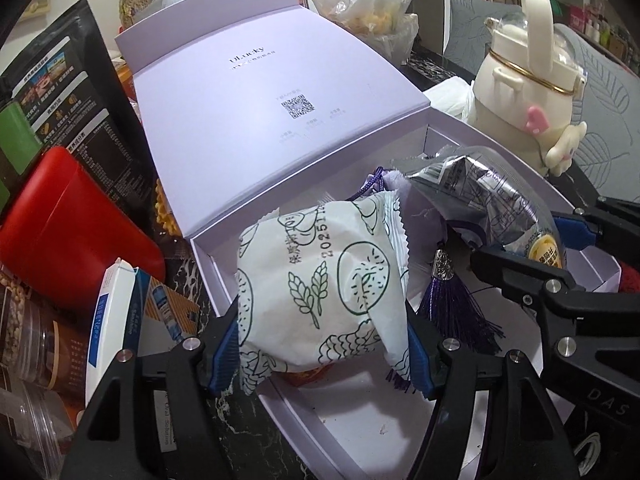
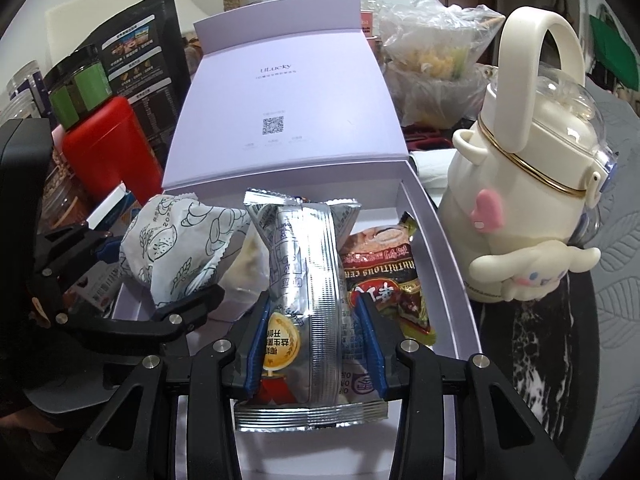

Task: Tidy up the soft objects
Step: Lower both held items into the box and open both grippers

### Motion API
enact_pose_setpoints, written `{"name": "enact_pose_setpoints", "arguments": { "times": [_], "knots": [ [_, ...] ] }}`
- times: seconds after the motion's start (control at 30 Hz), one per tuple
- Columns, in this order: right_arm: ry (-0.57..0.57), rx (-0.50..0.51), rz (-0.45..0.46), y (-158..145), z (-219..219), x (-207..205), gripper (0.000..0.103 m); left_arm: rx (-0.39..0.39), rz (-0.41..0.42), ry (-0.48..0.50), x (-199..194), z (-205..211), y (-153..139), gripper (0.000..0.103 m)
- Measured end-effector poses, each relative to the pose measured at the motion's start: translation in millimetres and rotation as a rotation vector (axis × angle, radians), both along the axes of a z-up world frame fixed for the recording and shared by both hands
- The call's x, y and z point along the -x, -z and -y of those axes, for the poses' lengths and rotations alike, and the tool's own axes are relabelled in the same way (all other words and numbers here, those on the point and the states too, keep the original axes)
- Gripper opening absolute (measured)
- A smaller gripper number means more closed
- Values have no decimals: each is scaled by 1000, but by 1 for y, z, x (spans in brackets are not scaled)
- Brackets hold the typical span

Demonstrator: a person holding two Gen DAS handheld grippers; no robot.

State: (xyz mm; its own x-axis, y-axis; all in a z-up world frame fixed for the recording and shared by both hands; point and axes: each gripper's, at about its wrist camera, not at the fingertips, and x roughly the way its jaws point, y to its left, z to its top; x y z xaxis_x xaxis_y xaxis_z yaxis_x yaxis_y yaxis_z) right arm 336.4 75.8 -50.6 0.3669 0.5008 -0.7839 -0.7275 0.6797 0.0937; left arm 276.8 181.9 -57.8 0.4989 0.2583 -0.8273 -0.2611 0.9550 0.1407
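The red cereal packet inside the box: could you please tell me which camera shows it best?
The right wrist view shows it best: the red cereal packet lies in the lilac box, its printed front readable beside the silver packet. In the left wrist view the silver packet hides that spot, so it cannot be made out.

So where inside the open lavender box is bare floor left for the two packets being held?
Bare floor shows along the near edge of the lavender box, under the white printed packet and silver packet. The far right corner holds a red cereal sachet; a purple tassel lies mid-box. Outside the box it is crowded.
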Motion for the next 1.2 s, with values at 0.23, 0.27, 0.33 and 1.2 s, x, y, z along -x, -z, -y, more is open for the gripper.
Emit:
{"name": "enact_pose_setpoints", "arguments": {
  "times": [0.23, 0.27, 0.33, 1.2],
  "knots": [
    [20, 9, -36, 3, 1, -6, 48, 14, -23, 25, -5, 4, 4, 79],
    [17, 8, -37, 3, 1, -6, 48, 20, -27, 26, -5, 4, 4, 79],
    [21, 16, -34, 1, 1, -6, 50, 24, -30, 25, -5, 5, 3, 79],
    [88, -75, 94, -65, 29, 20, 51, 109, 177, -15, 32, -5, -70, 81]
  ]
}}
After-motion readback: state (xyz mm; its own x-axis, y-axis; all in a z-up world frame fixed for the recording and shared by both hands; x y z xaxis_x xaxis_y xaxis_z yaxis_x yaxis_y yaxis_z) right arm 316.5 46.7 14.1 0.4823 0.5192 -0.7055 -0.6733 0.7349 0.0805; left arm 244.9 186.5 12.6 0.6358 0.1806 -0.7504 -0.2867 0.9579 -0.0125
